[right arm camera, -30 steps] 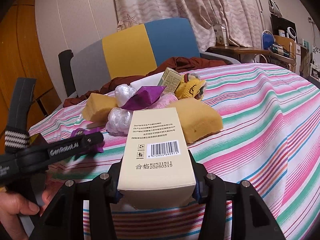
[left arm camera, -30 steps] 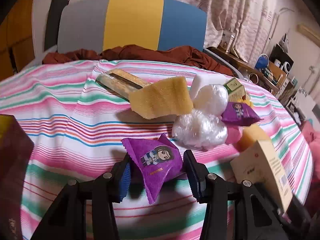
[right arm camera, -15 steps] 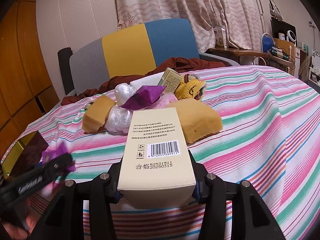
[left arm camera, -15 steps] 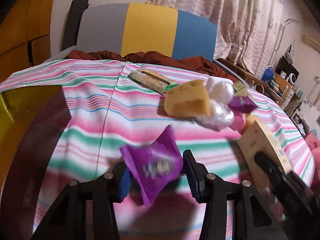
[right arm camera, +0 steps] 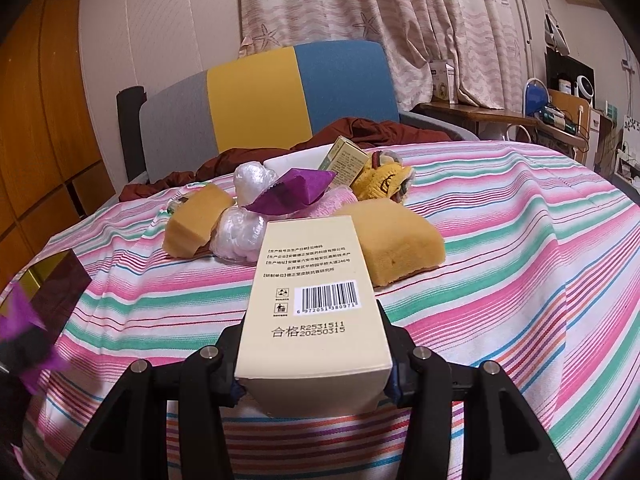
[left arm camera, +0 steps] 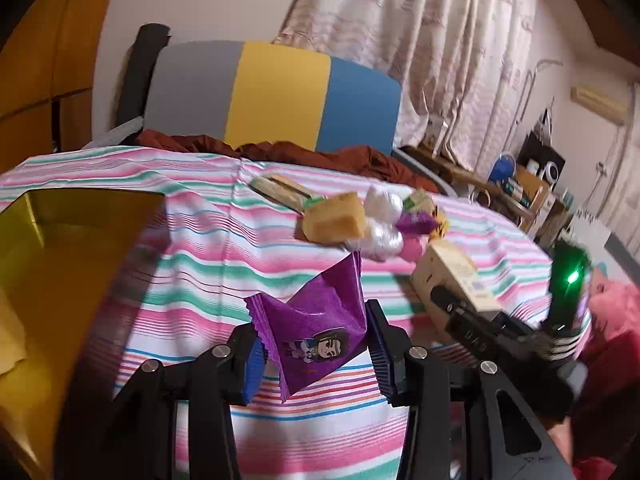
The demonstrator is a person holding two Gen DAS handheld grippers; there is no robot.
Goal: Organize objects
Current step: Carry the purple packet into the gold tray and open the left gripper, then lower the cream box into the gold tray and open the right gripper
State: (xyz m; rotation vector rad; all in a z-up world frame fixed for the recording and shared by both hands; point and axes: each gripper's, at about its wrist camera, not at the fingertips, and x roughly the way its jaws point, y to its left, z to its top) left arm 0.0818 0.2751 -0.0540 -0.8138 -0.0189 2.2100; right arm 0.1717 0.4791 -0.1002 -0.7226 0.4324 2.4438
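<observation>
A purple snack packet (left arm camera: pixel 316 328) with a cartoon figure hangs above the striped tablecloth (left arm camera: pixel 200 280) between the blue pads of my left gripper (left arm camera: pixel 314 360). Its jaws are closing and the pads press the packet. An open tin with a gold inside (left arm camera: pixel 92 196) lies just to the left of it. My right gripper (right arm camera: pixel 314 380) is shut on a cream carton with a barcode (right arm camera: pixel 316 292) and holds it low over the cloth. The carton (left arm camera: pixel 452 276) also shows at the right of the left wrist view. At the left edge of the right wrist view the purple packet (right arm camera: pixel 16 316) is a blur.
A pile sits mid-table: two yellow sponges (right arm camera: pixel 396 240), clear-wrapped white balls (right arm camera: pixel 240 232), another purple packet (right arm camera: pixel 292 192), a small green box (right arm camera: pixel 346 160) and a yellow plush (right arm camera: pixel 384 180). A flat packet (left arm camera: pixel 280 190) lies behind. A grey, yellow and blue chair (right arm camera: pixel 260 96) stands beyond the table.
My left gripper has lifted the purple packet off the cloth and carried it left, away from the pile and up to the gold tin. The right gripper and its carton have stayed still.
</observation>
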